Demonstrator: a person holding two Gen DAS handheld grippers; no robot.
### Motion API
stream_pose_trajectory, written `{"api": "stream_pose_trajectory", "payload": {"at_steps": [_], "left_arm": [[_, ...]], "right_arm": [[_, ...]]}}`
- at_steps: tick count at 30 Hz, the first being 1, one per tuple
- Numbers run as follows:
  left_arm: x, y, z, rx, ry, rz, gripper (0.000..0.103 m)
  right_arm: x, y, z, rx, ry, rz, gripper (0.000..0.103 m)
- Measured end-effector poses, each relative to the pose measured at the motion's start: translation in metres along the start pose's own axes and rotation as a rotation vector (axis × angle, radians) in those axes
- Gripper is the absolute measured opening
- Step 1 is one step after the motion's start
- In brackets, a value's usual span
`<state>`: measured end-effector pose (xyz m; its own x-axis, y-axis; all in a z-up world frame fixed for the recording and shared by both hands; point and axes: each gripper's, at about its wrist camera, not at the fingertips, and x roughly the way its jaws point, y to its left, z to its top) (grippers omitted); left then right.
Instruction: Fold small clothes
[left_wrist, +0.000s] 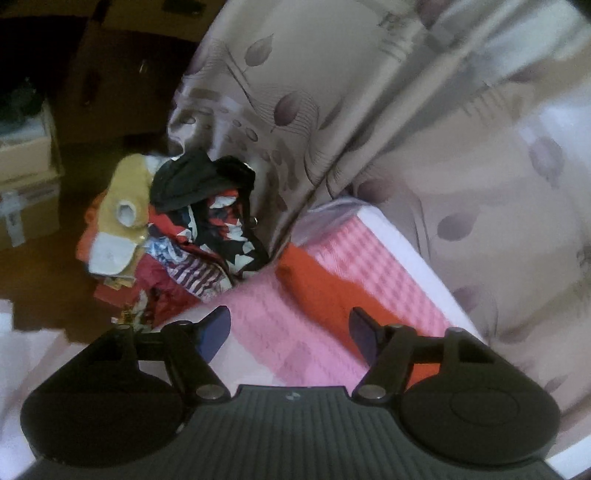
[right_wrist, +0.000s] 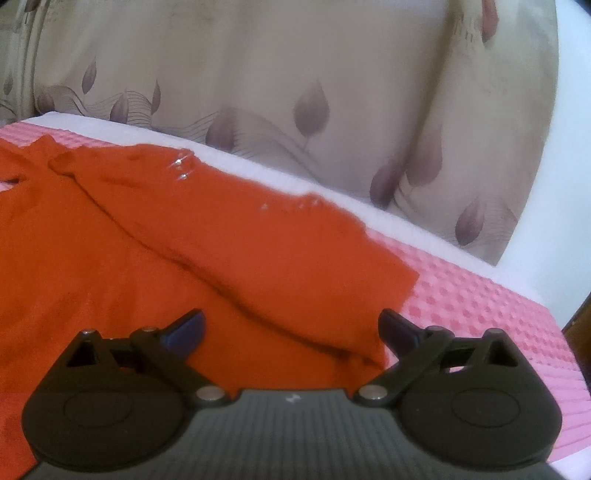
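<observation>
The orange knit garment (right_wrist: 155, 236) lies spread, partly doubled over, on the pink waffle-textured bed cover (right_wrist: 480, 295), folding unfinished. A jumbled pile of unfolded clothes (left_wrist: 184, 229) waits beyond. Both the right claw (right_wrist: 291, 328) and left claw (left_wrist: 290, 325) hover just above it, wide and empty.

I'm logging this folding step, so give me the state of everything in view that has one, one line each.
Left gripper: open, nothing between the jaws.
Right gripper: open wide, empty, above the garment.
Orange garment: lying on the pink mat, partly folded over itself, creased.
Pile of clothes: heaped, unfolded, beyond the mat's end.
Pink mat: laid flat.
Curtain: hanging in folds.
</observation>
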<state>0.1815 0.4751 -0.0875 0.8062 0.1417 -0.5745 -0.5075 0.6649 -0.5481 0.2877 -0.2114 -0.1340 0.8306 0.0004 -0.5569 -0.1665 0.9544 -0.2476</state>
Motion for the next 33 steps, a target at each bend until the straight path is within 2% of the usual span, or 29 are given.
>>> {"api": "stream_pose_trajectory", "payload": {"at_steps": [2, 4, 5, 6, 7, 8, 10, 15, 20, 26, 29, 33], "left_arm": [[0.009, 0.002, 0.008, -0.008, 0.009, -0.032, 0.069], [0.022, -0.003, 0.010, -0.001, 0.026, -0.059, 0.062], [0.026, -0.005, 0.011, 0.007, 0.035, -0.066, 0.045], [0.034, -0.008, 0.012, 0.011, 0.063, -0.079, 0.020], [0.040, -0.009, 0.012, 0.006, 0.094, -0.088, 0.008], [0.047, -0.011, 0.011, 0.003, 0.114, -0.079, 0.002], [0.050, -0.014, 0.008, 0.019, 0.088, -0.069, 0.003], [0.038, -0.023, 0.005, -0.023, -0.005, -0.052, 0.002], [0.007, -0.074, 0.006, 0.050, -0.092, -0.106, 0.002], [-0.039, -0.180, -0.005, 0.158, -0.149, -0.248, 0.002], [-0.052, -0.246, -0.023, 0.222, -0.132, -0.342, 0.002], [-0.059, -0.334, -0.067, 0.311, -0.070, -0.474, 0.002]], "right_arm": [[-0.001, 0.004, -0.001, -0.017, -0.005, -0.021, 0.101], [-0.001, 0.007, -0.001, -0.035, -0.007, -0.036, 0.101], [-0.001, 0.008, -0.001, -0.040, -0.007, -0.042, 0.101], [-0.001, 0.009, -0.001, -0.044, -0.008, -0.047, 0.102], [0.000, 0.009, -0.001, -0.046, -0.009, -0.052, 0.102], [-0.001, 0.009, -0.001, -0.046, -0.010, -0.055, 0.102], [-0.001, 0.010, -0.001, -0.048, -0.011, -0.060, 0.102], [-0.002, 0.012, -0.001, -0.058, -0.016, -0.070, 0.102], [-0.003, 0.013, -0.002, -0.058, -0.020, -0.073, 0.102], [-0.006, 0.005, -0.002, -0.005, -0.037, -0.047, 0.102], [-0.010, -0.006, -0.003, 0.056, -0.052, -0.016, 0.102], [-0.013, -0.024, -0.006, 0.154, -0.074, 0.035, 0.102]]}}
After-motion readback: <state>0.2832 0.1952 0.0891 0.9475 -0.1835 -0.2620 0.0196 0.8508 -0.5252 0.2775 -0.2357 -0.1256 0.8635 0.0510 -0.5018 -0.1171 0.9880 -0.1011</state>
